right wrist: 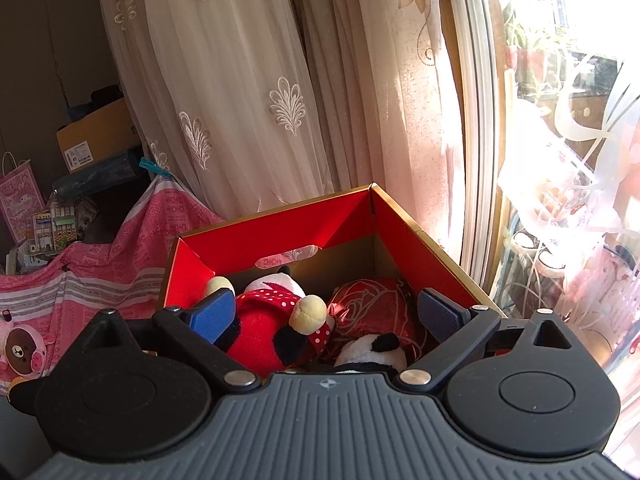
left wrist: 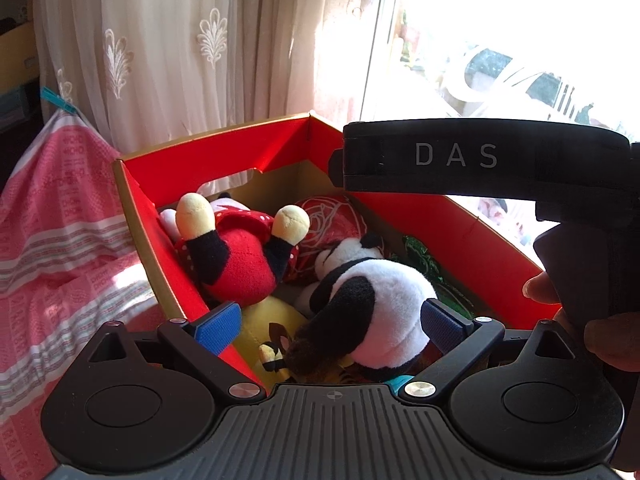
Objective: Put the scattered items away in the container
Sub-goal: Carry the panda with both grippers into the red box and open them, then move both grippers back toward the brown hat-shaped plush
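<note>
Soft toys piled in the red box, both claws released above it.

The left claw and right claw gape wide, grasping nothing. In the left view, the panda lies at 6 o'clock in the box, the mouse doll at 9 o'clock, and a red cushion at 12 o'clock behind them.

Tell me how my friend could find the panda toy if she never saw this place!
Look by the sunny window for the open cardboard box with bright red inside walls. Soft toys are piled in it; the fluffy black-and-white panda plush lies toward the window side, beside the red mouse doll with white-dotted skirt and yellow shoes. It is the only toy that is just black and white.
</note>
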{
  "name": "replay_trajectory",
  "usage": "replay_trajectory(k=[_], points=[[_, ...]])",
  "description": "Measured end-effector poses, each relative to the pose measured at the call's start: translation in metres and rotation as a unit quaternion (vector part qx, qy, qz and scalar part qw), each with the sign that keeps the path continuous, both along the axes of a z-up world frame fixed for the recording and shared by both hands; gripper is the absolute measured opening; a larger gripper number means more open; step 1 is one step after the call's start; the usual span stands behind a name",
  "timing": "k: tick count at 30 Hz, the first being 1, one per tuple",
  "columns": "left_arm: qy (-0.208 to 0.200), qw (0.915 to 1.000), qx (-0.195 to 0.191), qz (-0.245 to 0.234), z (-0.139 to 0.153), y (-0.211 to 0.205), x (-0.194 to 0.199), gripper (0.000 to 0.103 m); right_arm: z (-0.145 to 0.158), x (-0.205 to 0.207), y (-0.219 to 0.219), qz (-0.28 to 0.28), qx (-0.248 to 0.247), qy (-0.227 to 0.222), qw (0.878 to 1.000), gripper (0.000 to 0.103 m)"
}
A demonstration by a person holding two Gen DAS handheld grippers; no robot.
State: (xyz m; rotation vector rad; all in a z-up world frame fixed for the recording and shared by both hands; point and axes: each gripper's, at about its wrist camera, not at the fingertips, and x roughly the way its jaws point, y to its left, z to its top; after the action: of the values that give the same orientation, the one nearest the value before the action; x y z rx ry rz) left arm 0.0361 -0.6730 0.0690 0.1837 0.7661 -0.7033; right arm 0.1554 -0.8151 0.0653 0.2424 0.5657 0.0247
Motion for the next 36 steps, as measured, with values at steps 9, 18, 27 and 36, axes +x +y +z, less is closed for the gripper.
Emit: replay_trajectory(k=[9, 18, 27, 36], points=[[-0.01, 0.9994, -0.033, 0.009, 0.023, 0.066, -0.009, 0.101, 0.015, -0.015, 0.055, 0.007, -0.004, -0.011, 1.0, 0.098], [-0.019, 0.997, -0.021, 0.072, 0.021, 0.17, -0.011, 0.103, 0.031, -0.02, 0.152, 0.072, -0.025, -0.017, 0.997, 0.1], [0.033, 0.9728, 0.04, 0.226, -0.036, 0.341, -0.002, 0.103, -0.01, -0.008, 0.295, 0.207, -0.035, 0.031, 0.977, 0.1], [0.067, 0.9328, 0.069, 0.347, -0.076, 0.498, -0.015, 0.102, -0.066, -0.01, 0.418, 0.316, -0.066, 0.098, 0.942, 0.1]])
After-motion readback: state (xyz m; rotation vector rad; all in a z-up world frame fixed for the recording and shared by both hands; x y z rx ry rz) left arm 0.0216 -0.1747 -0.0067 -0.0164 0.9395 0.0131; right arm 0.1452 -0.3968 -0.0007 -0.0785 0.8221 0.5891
